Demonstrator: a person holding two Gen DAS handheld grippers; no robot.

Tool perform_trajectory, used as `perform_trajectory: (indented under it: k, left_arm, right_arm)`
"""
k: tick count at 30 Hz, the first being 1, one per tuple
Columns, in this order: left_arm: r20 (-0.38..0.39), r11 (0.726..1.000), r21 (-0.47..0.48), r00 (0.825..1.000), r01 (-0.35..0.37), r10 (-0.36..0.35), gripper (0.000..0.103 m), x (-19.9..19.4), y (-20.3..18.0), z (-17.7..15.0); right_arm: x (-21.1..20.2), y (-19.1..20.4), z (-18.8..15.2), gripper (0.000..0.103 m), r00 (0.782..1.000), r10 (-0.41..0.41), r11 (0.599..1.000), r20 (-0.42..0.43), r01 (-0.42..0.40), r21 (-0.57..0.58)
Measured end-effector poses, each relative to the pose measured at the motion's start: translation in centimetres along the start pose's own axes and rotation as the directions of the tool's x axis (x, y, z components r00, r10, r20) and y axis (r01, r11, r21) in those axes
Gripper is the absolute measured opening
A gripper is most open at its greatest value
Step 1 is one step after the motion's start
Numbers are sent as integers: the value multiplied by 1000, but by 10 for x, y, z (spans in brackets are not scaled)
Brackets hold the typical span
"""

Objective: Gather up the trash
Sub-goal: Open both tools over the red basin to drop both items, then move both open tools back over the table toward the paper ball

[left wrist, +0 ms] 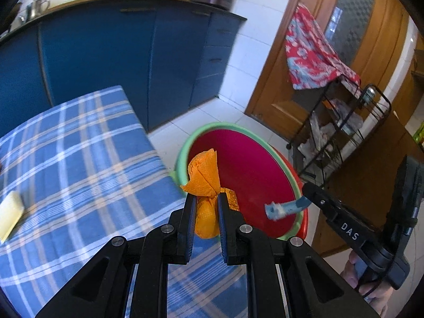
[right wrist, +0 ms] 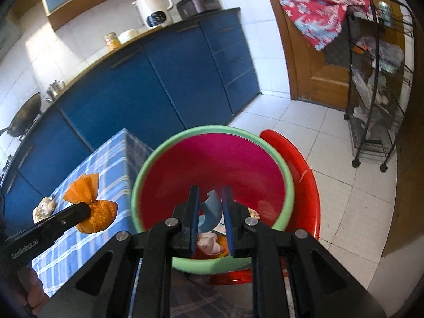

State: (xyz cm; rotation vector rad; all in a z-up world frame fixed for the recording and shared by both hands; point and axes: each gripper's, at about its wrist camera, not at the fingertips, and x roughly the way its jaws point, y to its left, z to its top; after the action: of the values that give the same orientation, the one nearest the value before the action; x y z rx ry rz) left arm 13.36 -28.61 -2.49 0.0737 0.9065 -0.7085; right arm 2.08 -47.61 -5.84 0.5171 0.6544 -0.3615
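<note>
My left gripper [left wrist: 206, 198] is shut on an orange tied paper wad [left wrist: 205, 182] and holds it at the table's edge, beside the bin; the wad also shows in the right wrist view [right wrist: 92, 209]. The bin is a red basin with a green rim [left wrist: 182, 145], [right wrist: 148, 164], standing on a red stool [right wrist: 304, 180]. My right gripper [right wrist: 210, 193] is shut on a blue scrap [right wrist: 212, 206] over the basin's inside; the scrap shows in the left wrist view [left wrist: 283, 208]. Some trash [right wrist: 210, 242] lies in the basin.
The table has a blue plaid cloth [left wrist: 79, 159]. A pale yellow piece [left wrist: 10, 209] and a crumpled whitish wad [right wrist: 43, 208] lie on it. Blue kitchen cabinets [left wrist: 119, 61] stand behind. A black wire cart [right wrist: 376, 92] with a red cloth stands by the wooden door.
</note>
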Motion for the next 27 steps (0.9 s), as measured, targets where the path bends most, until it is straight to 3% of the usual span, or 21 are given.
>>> perform_trajectory:
  k: [8, 11, 13, 21, 24, 27]
  left_arm:
    - [-25, 999, 32, 999, 20, -19, 17, 25, -18, 8]
    - [-26, 999, 46, 1000, 17, -16, 26, 31, -23, 11]
    - [-24, 999, 45, 1000, 16, -15, 40, 32, -24, 12]
    - [-11, 1000, 27, 1000, 1, -1, 41, 24, -19, 11]
    - [0, 1000, -4, 1000, -1, 1, 41, 14, -10, 8]
    - [9, 1000, -27, 1000, -8, 8, 41, 4, -1, 5]
  right_arm:
    - [10, -16, 1, 30, 1000, -4, 999, 4, 4, 39]
    - [8, -22, 1, 30, 1000, -7, 999, 12, 7, 50]
    - [5, -25, 1, 31, 1000, -8, 998, 19, 7, 55]
    - [-8, -24, 0, 31, 999, 5, 998, 38, -8, 57]
    - [-13, -18, 1, 39, 999, 5, 999, 44, -6, 42]
    - [-19, -9, 1, 39, 999, 6, 1000, 52, -7, 21]
